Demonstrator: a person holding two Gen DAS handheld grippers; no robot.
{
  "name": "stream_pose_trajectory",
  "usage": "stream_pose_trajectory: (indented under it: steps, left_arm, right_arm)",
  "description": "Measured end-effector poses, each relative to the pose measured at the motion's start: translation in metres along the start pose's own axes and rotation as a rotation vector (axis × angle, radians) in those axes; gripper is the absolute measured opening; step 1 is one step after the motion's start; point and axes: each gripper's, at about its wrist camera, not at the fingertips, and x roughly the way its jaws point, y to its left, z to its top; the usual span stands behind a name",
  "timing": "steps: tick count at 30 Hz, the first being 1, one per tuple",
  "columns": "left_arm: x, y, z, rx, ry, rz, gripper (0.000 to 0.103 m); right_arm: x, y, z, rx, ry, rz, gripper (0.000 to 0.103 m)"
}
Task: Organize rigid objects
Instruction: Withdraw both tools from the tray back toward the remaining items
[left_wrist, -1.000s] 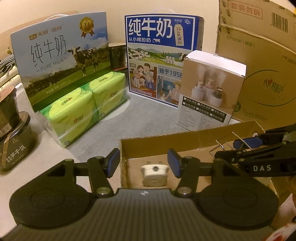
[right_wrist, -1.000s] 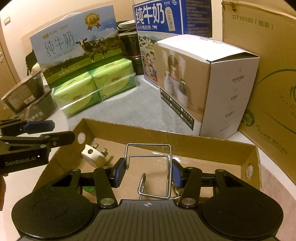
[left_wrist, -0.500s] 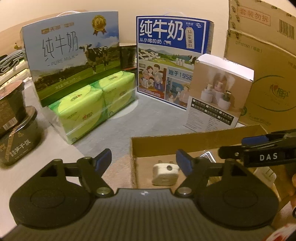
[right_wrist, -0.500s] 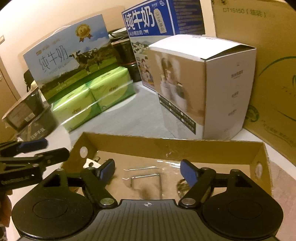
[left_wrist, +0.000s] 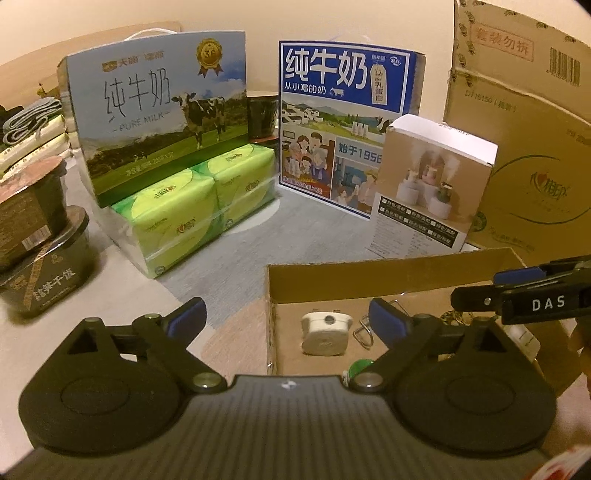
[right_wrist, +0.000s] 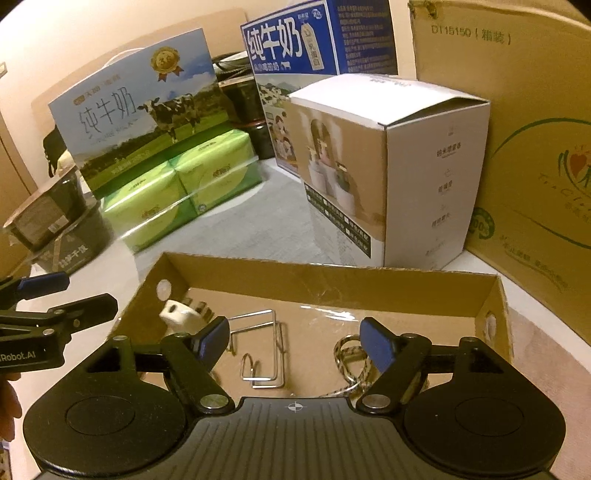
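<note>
Left gripper (left_wrist: 286, 317): jaws are opening, spreading wide over the near left corner of the cardboard tray (left_wrist: 369, 280); nothing is being pinched between the blue pads.
Right gripper (right_wrist: 293, 341): jaws are standing apart and holding nothing, hovering above the tray's near middle.
White plug adapter (left_wrist: 325, 332): lying on the tray floor at the left end, prongs pointing toward the far wall; sitting free, just to the right of the left gripper's centre line.
Wire rack (right_wrist: 258, 350): lying flat on the tray floor, between the adapter and a patterned cord (right_wrist: 349, 363), its long side running near to far.
Green-capped item (left_wrist: 360, 367): peeking out at the tray's near edge beneath the left gripper; too hidden to identify.
Key relation: both placed pieces are lying below and ahead of the open jaws, the adapter nearer the left hand, the rack nearer the right.
Stage, as a judgement: both hands are looking finished with a drop-off into the tray and are likely heading out for the next piece.
Surroundings: milk cartons (left_wrist: 159, 122), green tissue packs (left_wrist: 195, 206) and a humidifier box (right_wrist: 388, 173) are standing beyond the tray's far wall, well apart from both grippers.
</note>
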Motion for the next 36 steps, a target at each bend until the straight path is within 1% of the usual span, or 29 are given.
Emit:
stream_pose_trajectory:
  steps: [1,10,16,20,28,36]
  left_arm:
    - [-0.004,0.0,0.0,0.001,-0.001,-0.001,0.096]
    - [-0.039,-0.01,-0.006,-0.002,-0.01,-0.019,0.102]
    - [-0.062,-0.022,-0.017,-0.005,-0.008,-0.026,0.102]
    - [-0.076,-0.027,-0.028,-0.032,-0.005,-0.028,0.102]
    - [-0.109,-0.04,-0.055,-0.048,-0.008,-0.022,0.102]
    - [-0.145,-0.052,-0.084,-0.11,-0.018,0.019,0.102]
  right_arm:
    - [-0.004,0.001,-0.001,0.001,-0.002,0.0,0.077]
    - [-0.039,0.002,-0.015,0.014,0.007,-0.023,0.078]
    - [-0.065,0.007,-0.027,-0.002,-0.005,-0.042,0.078]
    - [-0.081,0.009,-0.037,-0.005,-0.007,-0.043,0.078]
    - [-0.113,0.012,-0.063,-0.01,-0.016,-0.036,0.079]
    - [-0.144,0.012,-0.094,-0.028,-0.039,-0.057,0.079]
